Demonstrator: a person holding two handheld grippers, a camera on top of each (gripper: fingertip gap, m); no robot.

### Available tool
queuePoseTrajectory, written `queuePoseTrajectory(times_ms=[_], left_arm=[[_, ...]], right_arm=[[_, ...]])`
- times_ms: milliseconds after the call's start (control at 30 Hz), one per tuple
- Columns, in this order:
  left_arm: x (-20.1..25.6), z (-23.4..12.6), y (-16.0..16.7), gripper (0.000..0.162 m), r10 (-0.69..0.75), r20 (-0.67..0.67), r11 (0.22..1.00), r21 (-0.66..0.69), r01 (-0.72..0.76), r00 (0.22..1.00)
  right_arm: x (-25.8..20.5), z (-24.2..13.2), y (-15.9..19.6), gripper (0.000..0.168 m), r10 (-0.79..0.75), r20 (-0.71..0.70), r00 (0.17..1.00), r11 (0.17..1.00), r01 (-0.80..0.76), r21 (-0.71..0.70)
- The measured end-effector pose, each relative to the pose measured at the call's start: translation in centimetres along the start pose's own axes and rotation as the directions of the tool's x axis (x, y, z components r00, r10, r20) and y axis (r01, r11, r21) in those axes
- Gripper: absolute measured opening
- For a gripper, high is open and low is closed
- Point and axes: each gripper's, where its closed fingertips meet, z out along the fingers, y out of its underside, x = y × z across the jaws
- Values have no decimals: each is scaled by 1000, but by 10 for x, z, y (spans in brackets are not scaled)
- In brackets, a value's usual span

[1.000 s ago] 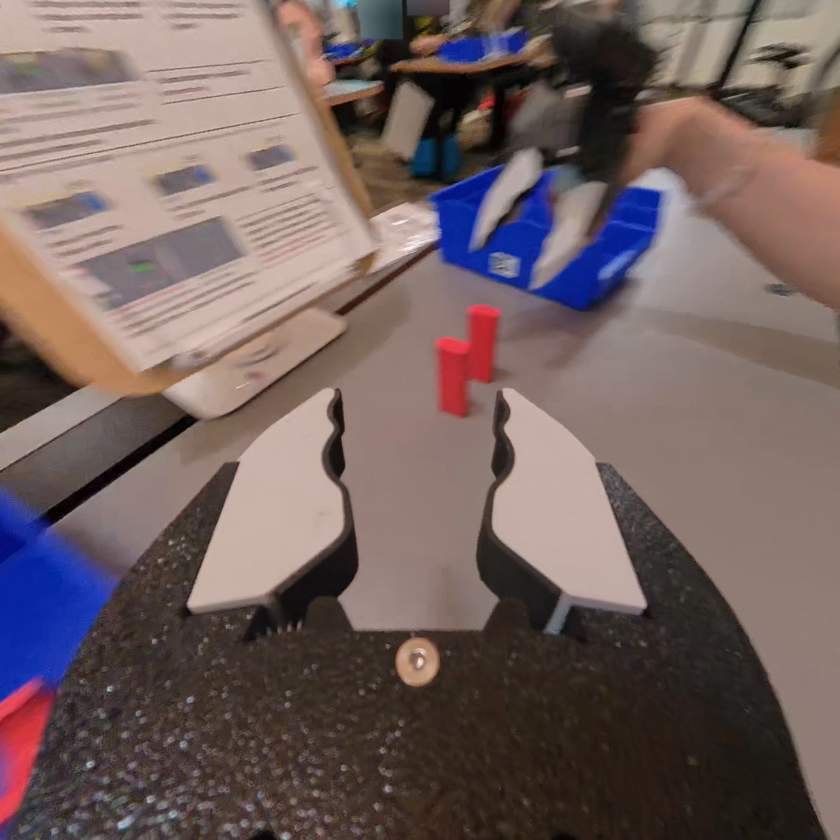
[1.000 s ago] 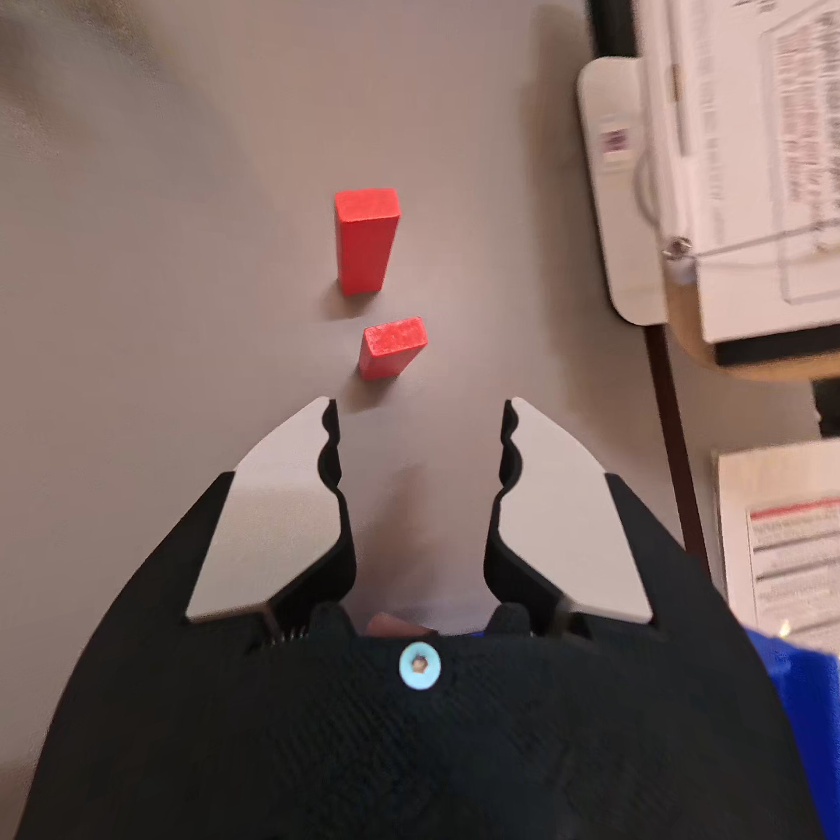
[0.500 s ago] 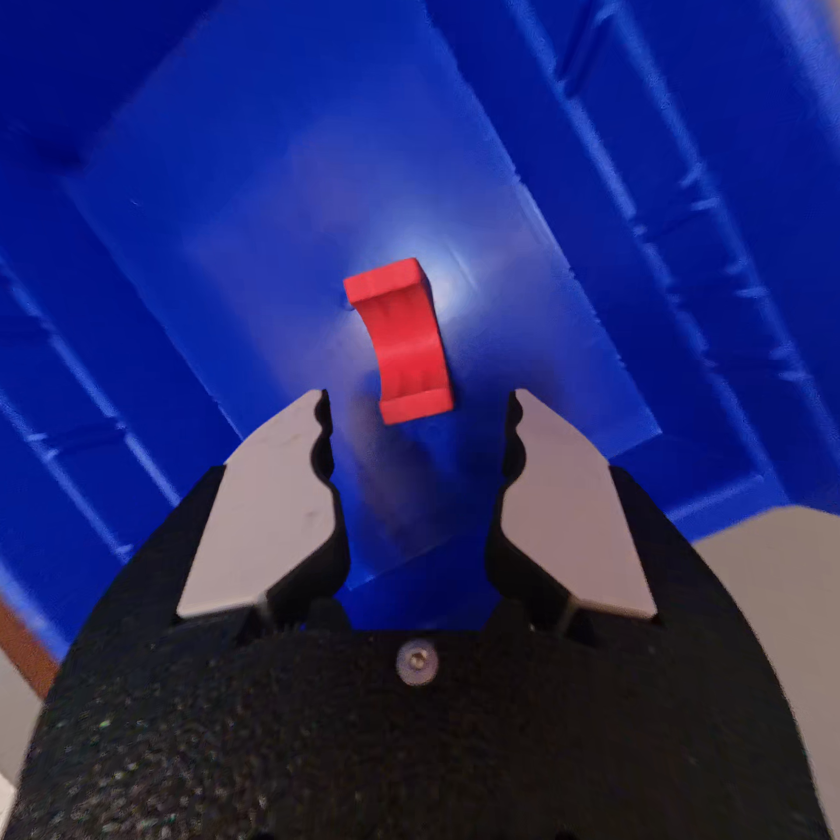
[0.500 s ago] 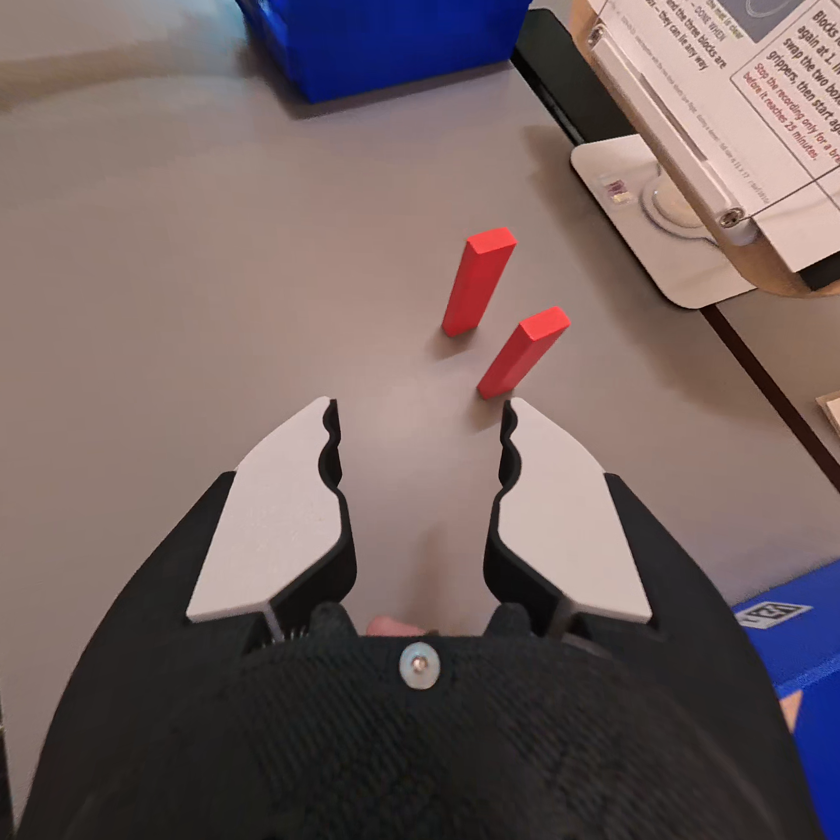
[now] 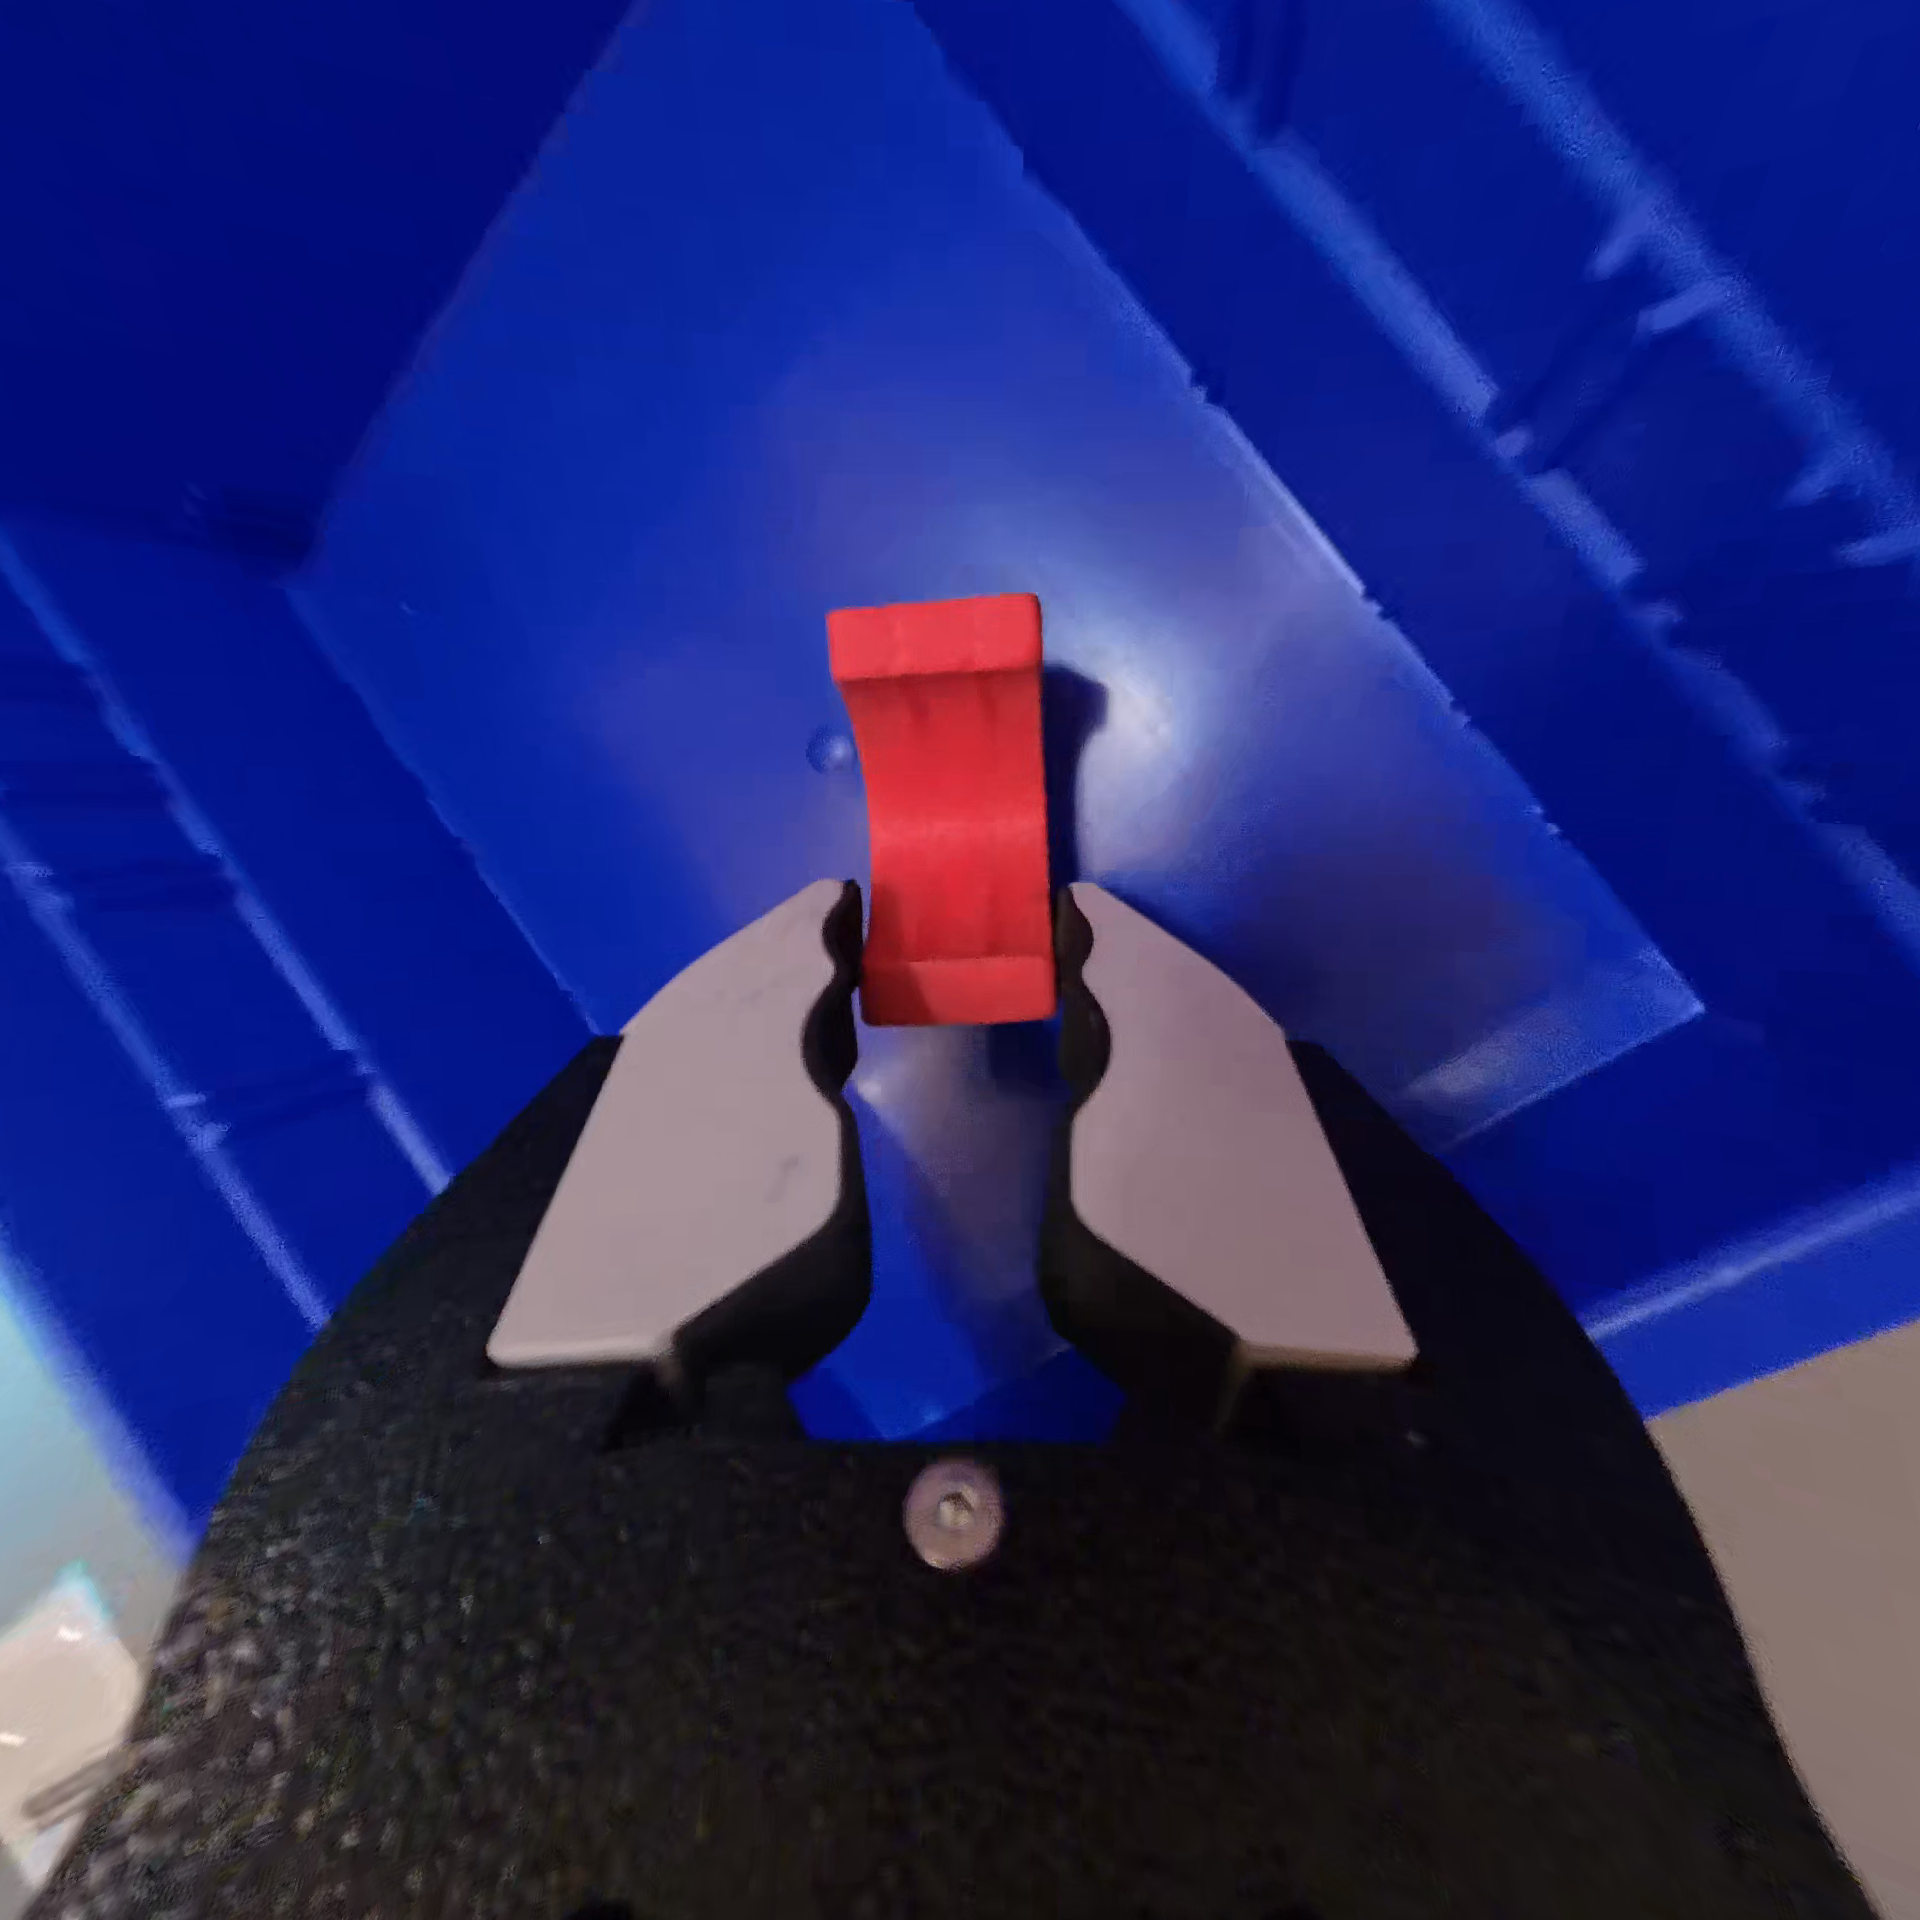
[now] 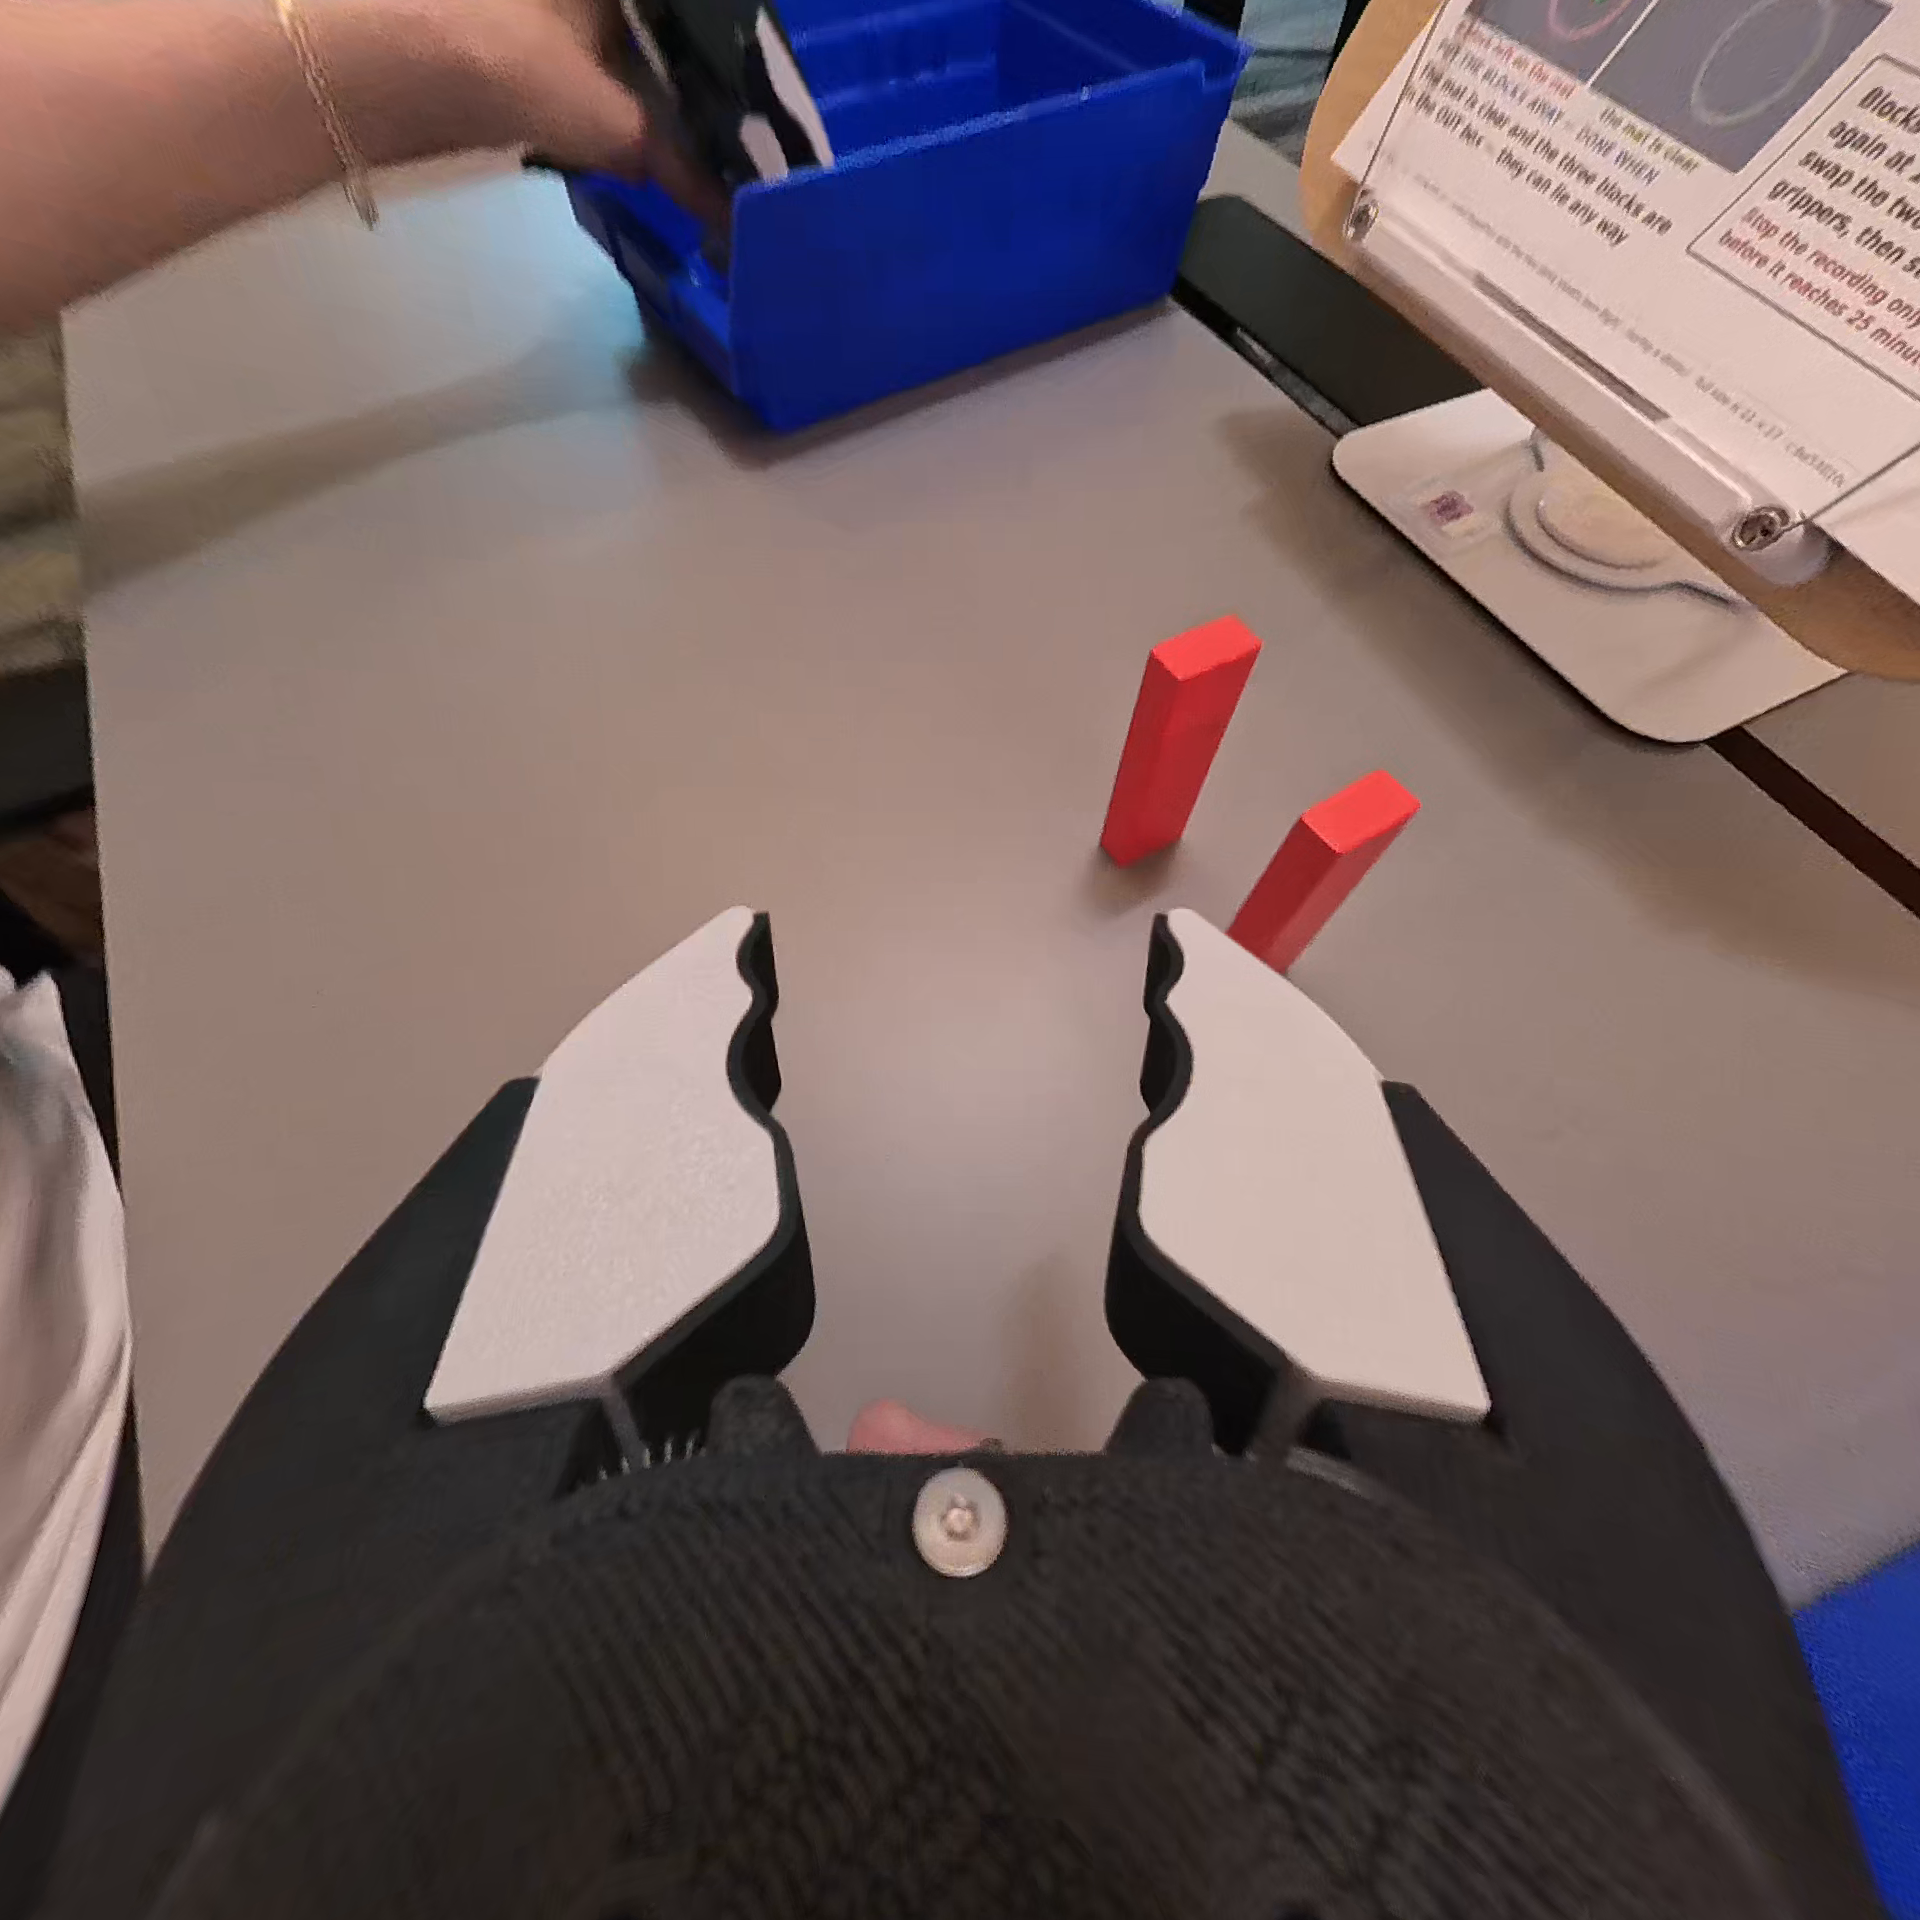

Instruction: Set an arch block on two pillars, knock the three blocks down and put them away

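In the left wrist view my left gripper (image 5: 956, 914) is down inside a blue bin (image 5: 1558, 312), shut on the near end of a red arch-shaped block (image 5: 951, 790) that lies on the bin floor. In the right wrist view my right gripper (image 6: 961, 935) is open and empty above a grey table (image 6: 520, 675). Two red rectangular blocks stand upright just ahead and to its right: a farther one (image 6: 1179, 753) and a nearer one (image 6: 1320, 868) beside the right fingertip. The left gripper (image 6: 748, 114) shows far off, dipped into the blue bin (image 6: 935, 260).
A person's forearm (image 6: 260, 135) reaches to the bin at the far left. A tilted board with printed sheets (image 6: 1662, 156) on a white base (image 6: 1558, 551) stands at the table's right edge. Another blue bin corner (image 6: 1860, 1714) is at the near right.
My left gripper swung from the table into the blue bin, moved onto the red arch block and shut on it. My right gripper drew back from the two upright blocks, still open.
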Motion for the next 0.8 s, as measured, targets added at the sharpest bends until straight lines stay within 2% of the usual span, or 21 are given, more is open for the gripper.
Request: queuePoseTrajectory(times_ms=[33, 133, 233, 300, 400, 500, 600, 733, 800], left_arm=[[-3, -7, -5, 35, 30, 38, 999, 40, -32, 999], [-13, -49, -31, 35, 134, 230, 970, 167, -175, 964], [-2, -113, -66, 35, 220, 420, 894, 275, -355, 880], [19, -153, -88, 35, 252, 515, 827, 325, -459, 820], [75, -195, -117, 35, 289, 589, 698, 410, -587, 755], [132, -214, -134, 35, 329, 675, 581, 407, -705, 661], [178, -219, -144, 35, 355, 711, 499, 405, -766, 607], [215, -220, -151, 35, 386, 746, 432, 374, -821, 543], [226, -218, -152, 35, 401, 739, 422, 375, -826, 541]], right_arm=[[-1, 2, -5, 69, 25, -1, 1000, 999, -25, 26], [0, 4, -26, 78, 96, -23, 995, 987, -92, 133], [7, 1, -55, 87, 171, -38, 985, 956, -156, 250], [12, 0, -77, 88, 220, -25, 975, 928, -201, 313], [13, 10, -109, 89, 276, 50, 960, 893, -275, 357], [-1, 29, -135, 80, 315, 190, 930, 859, -364, 360], [-10, 51, -141, 79, 328, 242, 913, 864, -394, 313], [-17, 68, -135, 77, 315, 247, 916, 886, -377, 269], [-25, 72, -130, 73, 277, 256, 926, 905, -341, 253]])
